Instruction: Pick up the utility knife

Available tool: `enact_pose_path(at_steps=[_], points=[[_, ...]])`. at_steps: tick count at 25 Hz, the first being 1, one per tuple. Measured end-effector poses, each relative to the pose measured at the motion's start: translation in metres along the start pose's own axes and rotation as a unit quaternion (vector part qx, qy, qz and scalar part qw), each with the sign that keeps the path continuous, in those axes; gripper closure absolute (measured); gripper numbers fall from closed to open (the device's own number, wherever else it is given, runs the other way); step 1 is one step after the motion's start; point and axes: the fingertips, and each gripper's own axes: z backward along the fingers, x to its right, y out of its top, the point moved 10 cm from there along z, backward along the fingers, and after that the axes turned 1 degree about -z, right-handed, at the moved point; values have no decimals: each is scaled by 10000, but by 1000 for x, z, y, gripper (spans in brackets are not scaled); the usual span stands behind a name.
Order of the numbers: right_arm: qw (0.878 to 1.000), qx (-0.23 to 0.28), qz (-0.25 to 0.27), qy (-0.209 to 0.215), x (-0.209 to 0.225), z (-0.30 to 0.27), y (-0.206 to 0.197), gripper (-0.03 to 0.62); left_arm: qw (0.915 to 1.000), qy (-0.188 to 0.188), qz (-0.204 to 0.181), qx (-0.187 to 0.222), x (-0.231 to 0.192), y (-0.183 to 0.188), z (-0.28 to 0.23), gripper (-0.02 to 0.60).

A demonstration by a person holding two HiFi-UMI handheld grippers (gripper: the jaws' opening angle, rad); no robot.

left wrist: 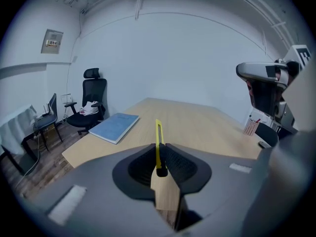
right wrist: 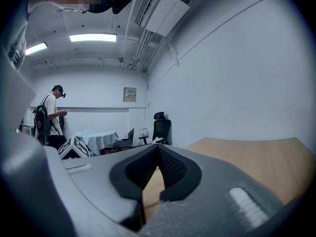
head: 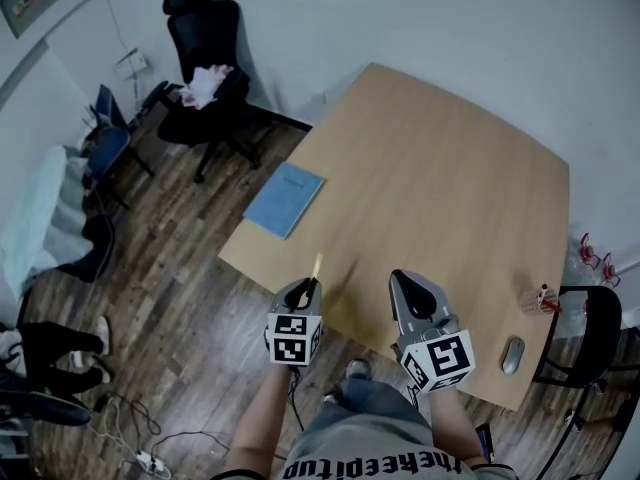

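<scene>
cool, even indoor light; fisheye views
long white ceiling strip lights (right wrist: 93, 37) glow overhead; the pale wooden table (head: 450, 168) shows only soft shadows; gripper views curve and blacken at the corners, and the grey left gripper (left wrist: 159, 149) seems slightly soft up close.

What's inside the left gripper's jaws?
The yellow knife, pinched on its edge by the left gripper. Its front end pokes out past the jaws. The pads cover the sides of its middle, so that part can't be seen.
</scene>
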Motion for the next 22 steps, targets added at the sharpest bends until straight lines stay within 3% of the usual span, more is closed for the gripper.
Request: enact_pose_path(at_steps=[22], points=[[9997, 185, 179, -21, -31, 23, 11, 592, 9893, 212, -176, 1435, 12, 32, 92, 499]])
